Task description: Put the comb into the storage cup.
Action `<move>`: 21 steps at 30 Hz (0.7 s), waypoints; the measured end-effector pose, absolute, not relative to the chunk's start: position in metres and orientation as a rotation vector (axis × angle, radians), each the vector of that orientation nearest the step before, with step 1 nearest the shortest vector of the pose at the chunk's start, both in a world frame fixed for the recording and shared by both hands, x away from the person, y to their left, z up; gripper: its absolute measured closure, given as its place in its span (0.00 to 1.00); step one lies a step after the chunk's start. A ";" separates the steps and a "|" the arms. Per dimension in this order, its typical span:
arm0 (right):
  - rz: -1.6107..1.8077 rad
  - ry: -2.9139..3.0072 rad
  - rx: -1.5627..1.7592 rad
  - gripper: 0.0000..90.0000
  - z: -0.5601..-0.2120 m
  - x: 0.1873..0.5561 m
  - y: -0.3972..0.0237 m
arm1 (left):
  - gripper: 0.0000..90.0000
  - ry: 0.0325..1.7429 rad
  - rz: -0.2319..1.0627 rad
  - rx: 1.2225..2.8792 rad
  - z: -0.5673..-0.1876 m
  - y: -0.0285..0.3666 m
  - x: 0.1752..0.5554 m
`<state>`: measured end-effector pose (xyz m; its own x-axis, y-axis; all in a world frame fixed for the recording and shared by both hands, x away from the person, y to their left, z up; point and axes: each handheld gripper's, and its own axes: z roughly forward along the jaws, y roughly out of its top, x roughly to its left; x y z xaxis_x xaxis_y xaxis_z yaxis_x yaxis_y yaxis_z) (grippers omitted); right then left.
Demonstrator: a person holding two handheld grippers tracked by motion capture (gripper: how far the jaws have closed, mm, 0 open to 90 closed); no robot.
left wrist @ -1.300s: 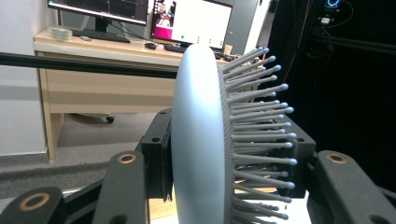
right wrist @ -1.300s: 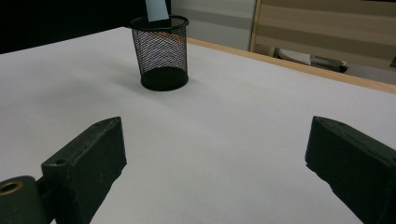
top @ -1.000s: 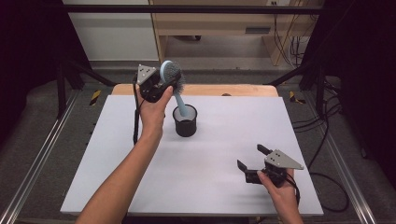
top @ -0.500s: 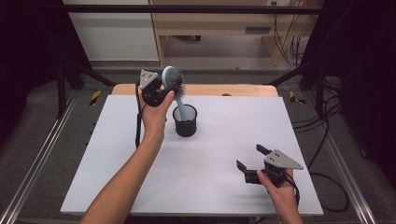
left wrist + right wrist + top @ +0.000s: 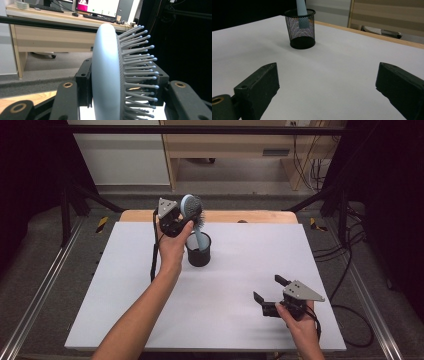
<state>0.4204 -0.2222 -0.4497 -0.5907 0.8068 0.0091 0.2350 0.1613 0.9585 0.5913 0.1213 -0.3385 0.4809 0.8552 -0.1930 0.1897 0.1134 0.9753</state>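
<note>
A light blue hairbrush (image 5: 189, 206) with grey bristles stands nearly upright at the back of the table, with my left gripper (image 5: 185, 218) shut on its head. Its handle (image 5: 199, 238) reaches down into a black mesh cup (image 5: 199, 256). In the left gripper view the brush head (image 5: 105, 75) is clamped edge-on between the jaws, bristles to the right. My right gripper (image 5: 267, 288) rests open near the front right of the table, holding nothing. In the right gripper view its jaws (image 5: 327, 80) stand wide apart, facing the cup (image 5: 300, 32) with the blue handle (image 5: 301, 10) in it.
A white board (image 5: 125, 295) covers the table, with a wooden edge (image 5: 250, 216) at the back. A small tool (image 5: 382, 31) lies beyond that edge. Metal rails run along both sides, and cables trail at the right.
My left gripper has shifted slightly right and down with the brush, which now stands more upright, its handle in the cup. The right gripper has not moved.
</note>
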 end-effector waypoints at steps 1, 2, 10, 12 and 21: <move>1.441 1.927 0.982 0.06 -0.450 0.420 -0.222 | 0.54 0.995 0.627 1.404 -0.340 0.121 0.592; 1.441 1.928 0.984 0.06 -0.450 0.420 -0.222 | 0.54 0.997 0.625 1.403 -0.342 0.121 0.592; 1.437 1.934 0.982 0.06 -0.450 0.421 -0.221 | 0.54 1.001 0.616 1.409 -0.347 0.118 0.593; 1.437 1.938 0.980 0.06 -0.451 0.421 -0.221 | 0.54 0.999 0.618 1.413 -0.347 0.118 0.593; 1.431 1.935 0.983 0.06 -0.451 0.420 -0.221 | 0.54 1.022 0.607 1.406 -0.354 0.118 0.596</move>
